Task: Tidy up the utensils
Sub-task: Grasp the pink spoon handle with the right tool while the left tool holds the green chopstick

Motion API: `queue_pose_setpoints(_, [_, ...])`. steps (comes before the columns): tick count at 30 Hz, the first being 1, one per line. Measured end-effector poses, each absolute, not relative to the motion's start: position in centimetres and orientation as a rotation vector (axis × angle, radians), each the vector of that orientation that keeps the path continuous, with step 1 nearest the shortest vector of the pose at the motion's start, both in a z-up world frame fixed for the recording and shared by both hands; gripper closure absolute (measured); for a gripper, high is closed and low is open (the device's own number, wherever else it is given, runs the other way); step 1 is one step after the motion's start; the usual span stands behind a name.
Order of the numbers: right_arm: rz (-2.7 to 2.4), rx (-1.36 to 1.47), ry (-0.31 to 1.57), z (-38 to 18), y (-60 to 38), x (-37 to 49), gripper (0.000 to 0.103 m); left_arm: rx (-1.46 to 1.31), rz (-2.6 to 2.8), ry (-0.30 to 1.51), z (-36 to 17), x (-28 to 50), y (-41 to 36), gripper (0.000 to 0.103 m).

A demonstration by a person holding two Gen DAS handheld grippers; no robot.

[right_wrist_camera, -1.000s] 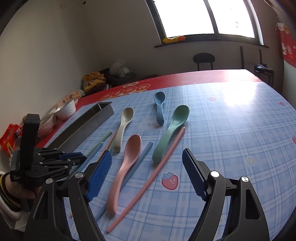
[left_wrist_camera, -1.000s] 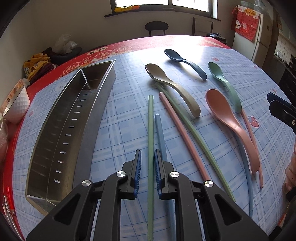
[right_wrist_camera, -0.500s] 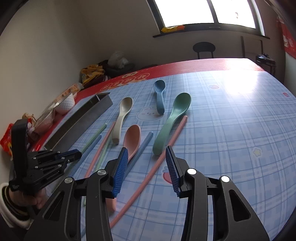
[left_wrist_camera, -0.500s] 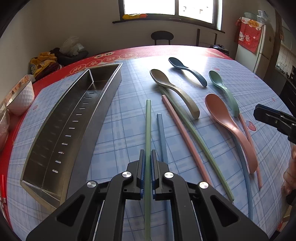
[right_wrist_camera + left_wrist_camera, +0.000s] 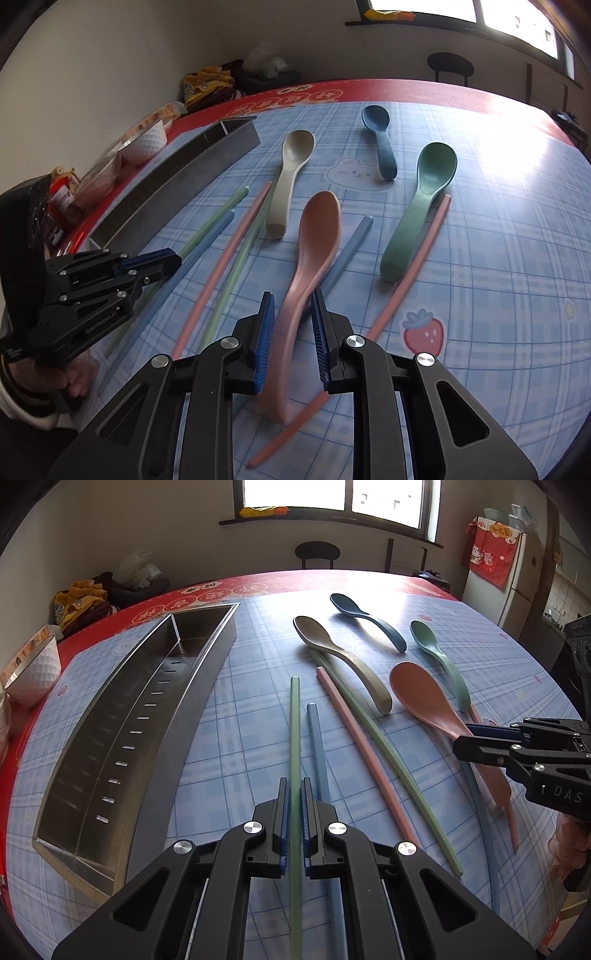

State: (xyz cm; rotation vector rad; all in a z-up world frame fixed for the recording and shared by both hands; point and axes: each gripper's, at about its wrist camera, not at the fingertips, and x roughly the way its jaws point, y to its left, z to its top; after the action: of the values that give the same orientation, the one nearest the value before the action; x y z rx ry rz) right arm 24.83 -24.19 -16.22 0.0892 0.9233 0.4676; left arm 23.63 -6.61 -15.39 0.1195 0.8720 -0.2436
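Pink spoon (image 5: 317, 236); green chopstick (image 5: 294, 738); blue-plaid tablecloth (image 5: 498, 240)

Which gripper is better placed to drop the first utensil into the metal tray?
Left. The left gripper is shut on the green chopstick, right beside the metal tray. The right gripper only straddles the pink spoon, jaws not closed, farther from the tray.

Green chopstick (image 5: 294, 738): near end runs off bottom edge of left view. Pink spoon (image 5: 314, 251): handle blurred between right gripper (image 5: 293, 343) pads, contact unclear. Blue chopstick (image 5: 347, 247) partly hidden behind spoon.
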Motion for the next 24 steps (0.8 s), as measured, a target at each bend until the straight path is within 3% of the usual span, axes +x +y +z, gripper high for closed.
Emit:
queue_pose_setpoints(2, [0.465,0.115,0.925,-16.3,-24.6,25.0,0.096,0.114,-0.249,0.873,-15.4,23.6,-6.6,0.097])
queue_pose_setpoints(24, [0.466,0.140,0.830,-15.7,-25.2,24.1,0.096,0.081,-0.274,0.871,-15.3,23.8,-6.4,0.097])
